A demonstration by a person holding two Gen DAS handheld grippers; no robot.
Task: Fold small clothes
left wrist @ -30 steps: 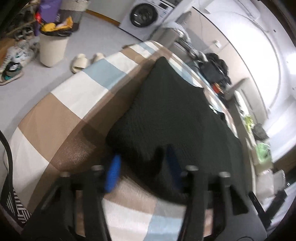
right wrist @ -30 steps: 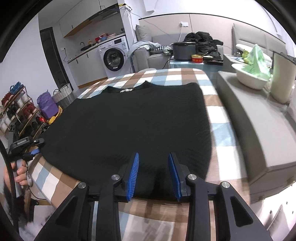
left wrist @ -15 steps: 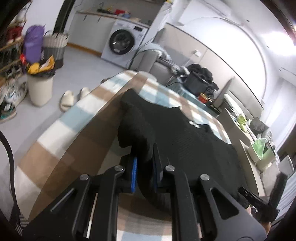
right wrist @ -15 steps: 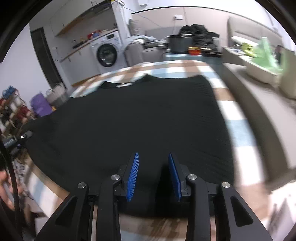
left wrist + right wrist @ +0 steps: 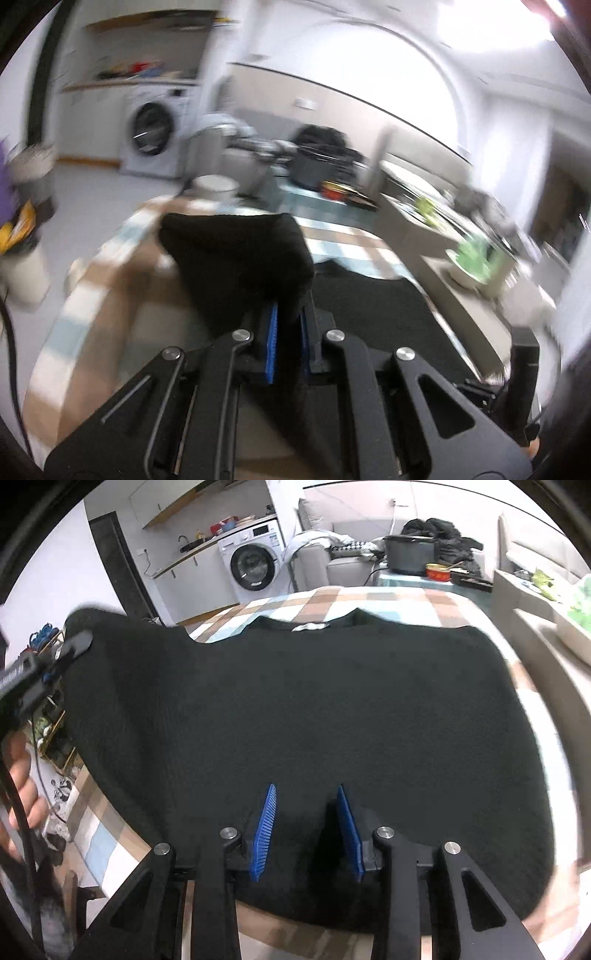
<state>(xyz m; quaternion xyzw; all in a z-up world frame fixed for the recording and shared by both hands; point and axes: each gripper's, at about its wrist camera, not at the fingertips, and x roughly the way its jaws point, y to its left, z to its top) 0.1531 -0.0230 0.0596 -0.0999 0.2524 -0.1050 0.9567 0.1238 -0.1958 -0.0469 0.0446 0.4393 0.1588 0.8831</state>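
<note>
Tightly, left gripper [image 5: 287, 314] pinches the lifted black sweater [image 5: 314, 709] edge.

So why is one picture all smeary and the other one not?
Left wrist view: the washing machine and checked cloth smear with motion blur, and glare whites out the top right. Right wrist view: mostly sharp, the black sweater clear, only the edges bent and slightly blurred.

Black knit sweater [image 5: 314, 709], spread flat on the checked blanket [image 5: 369, 598], neckline with its white label [image 5: 310, 627] at the blanket's far end, hem at the near edge. Left sleeve side [image 5: 240, 258] raised clear of the blanket, bunched, hanging in a fold.
</note>
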